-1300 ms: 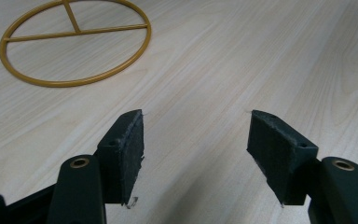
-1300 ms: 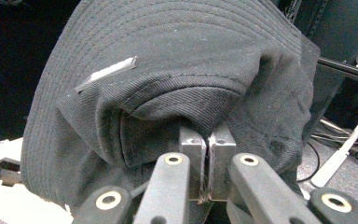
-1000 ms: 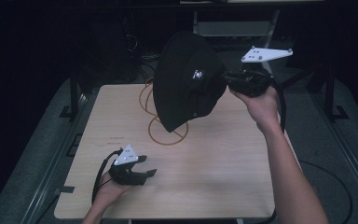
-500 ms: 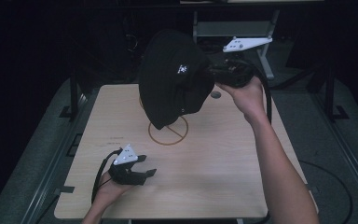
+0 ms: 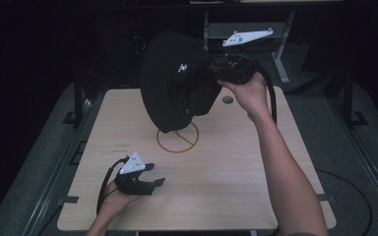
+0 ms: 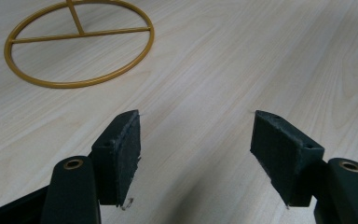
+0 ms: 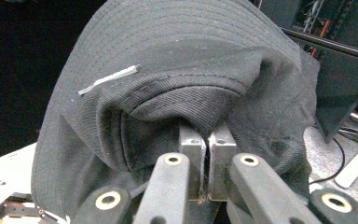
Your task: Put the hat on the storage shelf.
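above the table: the right claw [image 5: 215,73] holds a black cotton bucket hat with a small white logo [image 5: 177,88] up in the air, over the far half of the light wooden table [image 5: 256,196].
hat position: it hangs to the left of the right claw in the high view, brim downward, and its lowest edge is just above the thin golden metal ring with cross bars [image 5: 177,139], which lies flat on the table.
right claw state: the jaws are pressed fully together with a fold of the hat fabric pinched between them; in the right gripper view the two pads meet with almost no gap, and the cloth bulges over them.
left claw state: the left claw [image 5: 150,181] rests low at the near left part of the table, jaws wide apart, with nothing between them. in the left gripper view the pads [image 6: 121,154] have only bare wood in front of them, and the ring is beyond them.
done, as i judge: the hat is picked up and lifted free of the table.
left to do, as i judge: to carry the hat and set it down, perhaps on the ring; the left claw has no part yet.
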Demonstrator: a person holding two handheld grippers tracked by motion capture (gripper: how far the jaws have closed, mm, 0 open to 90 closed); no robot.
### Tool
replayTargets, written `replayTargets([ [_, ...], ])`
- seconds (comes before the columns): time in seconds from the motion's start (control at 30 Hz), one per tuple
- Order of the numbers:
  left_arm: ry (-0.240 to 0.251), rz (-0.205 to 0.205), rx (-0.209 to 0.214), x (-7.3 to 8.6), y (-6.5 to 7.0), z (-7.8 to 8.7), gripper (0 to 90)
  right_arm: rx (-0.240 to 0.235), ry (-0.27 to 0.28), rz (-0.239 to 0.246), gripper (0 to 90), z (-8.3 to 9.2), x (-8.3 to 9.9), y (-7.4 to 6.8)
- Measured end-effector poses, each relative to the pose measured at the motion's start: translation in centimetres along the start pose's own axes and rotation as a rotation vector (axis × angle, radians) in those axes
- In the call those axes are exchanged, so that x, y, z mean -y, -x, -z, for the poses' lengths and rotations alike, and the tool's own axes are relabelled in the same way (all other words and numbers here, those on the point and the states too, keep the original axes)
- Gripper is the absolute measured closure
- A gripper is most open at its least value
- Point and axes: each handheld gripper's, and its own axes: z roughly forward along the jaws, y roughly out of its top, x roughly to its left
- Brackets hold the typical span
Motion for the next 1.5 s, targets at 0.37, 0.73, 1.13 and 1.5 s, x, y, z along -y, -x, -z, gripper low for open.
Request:
replayTargets([
  [0.37, 0.009, 0.002, 0.006, -0.1, -0.1, -0.1, 32.5, -0.003, -0.026, 0.022, 87.6, -2.1, -1.3, -0.4],
  [0.73, 0.011, -0.011, 0.003, -0.2, -0.1, -0.3, 32.5, -0.018, -0.067, 0.010, 87.4, -5.0, -1.9, -0.9],
  [1.13, -0.013, -0.032, 0.023, -0.2, 0.6, -1.0, 32.5, -0.031, -0.134, 0.006, 85.2, -9.1, -1.6, -1.6],
  [1.5, -0.010, -0.038, 0.026, -0.2, 0.9, -1.0, 32.5, -0.062, -0.072, -0.052, 65.3, -8.1, -0.7, -1.1],
])
